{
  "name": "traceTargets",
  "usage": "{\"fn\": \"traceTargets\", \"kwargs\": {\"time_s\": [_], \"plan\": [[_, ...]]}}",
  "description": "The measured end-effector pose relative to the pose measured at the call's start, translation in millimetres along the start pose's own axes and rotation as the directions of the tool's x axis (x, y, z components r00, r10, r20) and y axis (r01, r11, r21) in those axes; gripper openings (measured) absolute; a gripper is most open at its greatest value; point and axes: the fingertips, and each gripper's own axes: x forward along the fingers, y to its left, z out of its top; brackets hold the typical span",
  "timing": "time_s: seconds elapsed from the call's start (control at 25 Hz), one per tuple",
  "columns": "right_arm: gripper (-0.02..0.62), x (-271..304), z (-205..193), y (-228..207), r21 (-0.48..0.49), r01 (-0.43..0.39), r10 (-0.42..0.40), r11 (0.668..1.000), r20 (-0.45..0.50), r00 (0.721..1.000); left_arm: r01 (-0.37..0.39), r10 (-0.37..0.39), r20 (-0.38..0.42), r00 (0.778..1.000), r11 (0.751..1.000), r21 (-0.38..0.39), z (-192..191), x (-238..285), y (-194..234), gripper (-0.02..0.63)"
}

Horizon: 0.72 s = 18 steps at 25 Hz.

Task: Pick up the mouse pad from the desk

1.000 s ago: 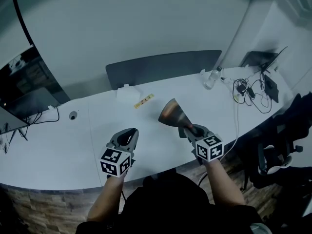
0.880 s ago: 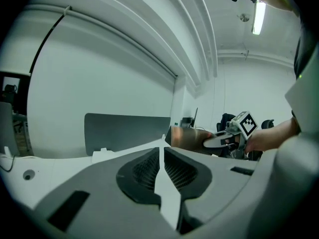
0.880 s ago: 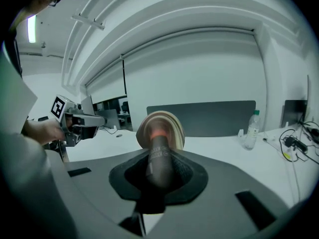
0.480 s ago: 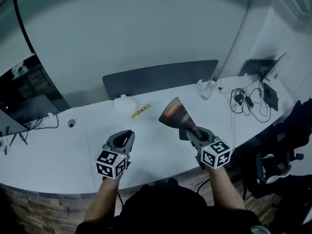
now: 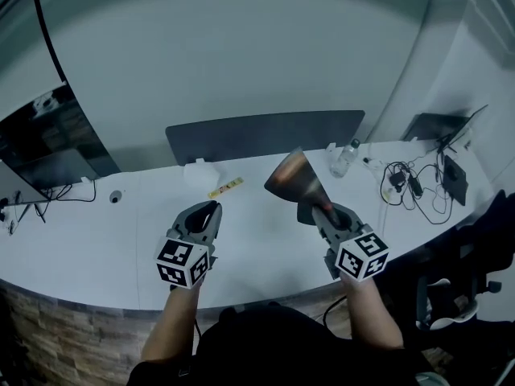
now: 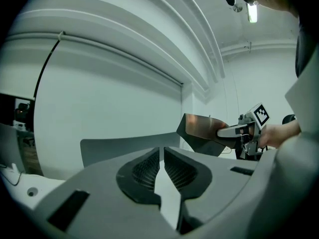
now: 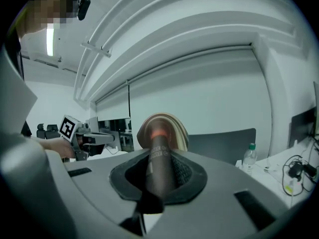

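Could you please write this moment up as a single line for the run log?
mouse pad: curled, held above desk | right gripper: shut on mouse pad | left gripper: shut, empty

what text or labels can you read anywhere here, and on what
On the mouse pad: dark print along the rolled edge, too blurred to read.
On the yellow strip on the desk: red marks, too small to read.
On the bottle: any print too small to tell.
Nothing reads clearly.

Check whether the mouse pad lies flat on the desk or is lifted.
Lifted: the brown flexible mouse pad curls upward, clamped in the right hand-held gripper above the white desk.
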Motion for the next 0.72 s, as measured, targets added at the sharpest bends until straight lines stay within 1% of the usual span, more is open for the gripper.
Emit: {"fn": "traceTargets", "kwargs": {"time_s": [0.16,0.32,0.48,0.6,0.72], "plan": [[0.039,-4.6,15.5,-9.7,0.010,-0.038,0.037,0.999,0.082,0.996,-0.053,0.052,0.035,0.998,0.998,0.021,15.8,8.2,-15.5,0.035],[0.037,-5.0,21.1,-14.4,0.006,-0.079,0.077,0.997,0.125,0.989,-0.115,0.113,0.036,0.993,0.993,0.042,21.0,12.0,-17.8,0.035],[0.035,-8.0,17.5,-9.0,0.001,-0.142,0.141,0.990,0.131,0.981,-0.172,0.171,0.024,0.985,0.984,0.035,15.5,2.8,-20.9,0.035],[0.034,-2.3,12.3,-0.6,-0.010,-0.174,0.174,0.985,0.123,0.977,-0.184,0.184,0.006,0.983,0.982,0.038,5.1,-7.4,-21.9,0.035],[0.034,5.0,0.9,11.5,-0.014,-0.188,0.189,0.982,0.097,0.977,-0.202,0.203,-0.017,0.979,0.979,0.031,-8.9,-24.0,-13.1,0.035]]}}
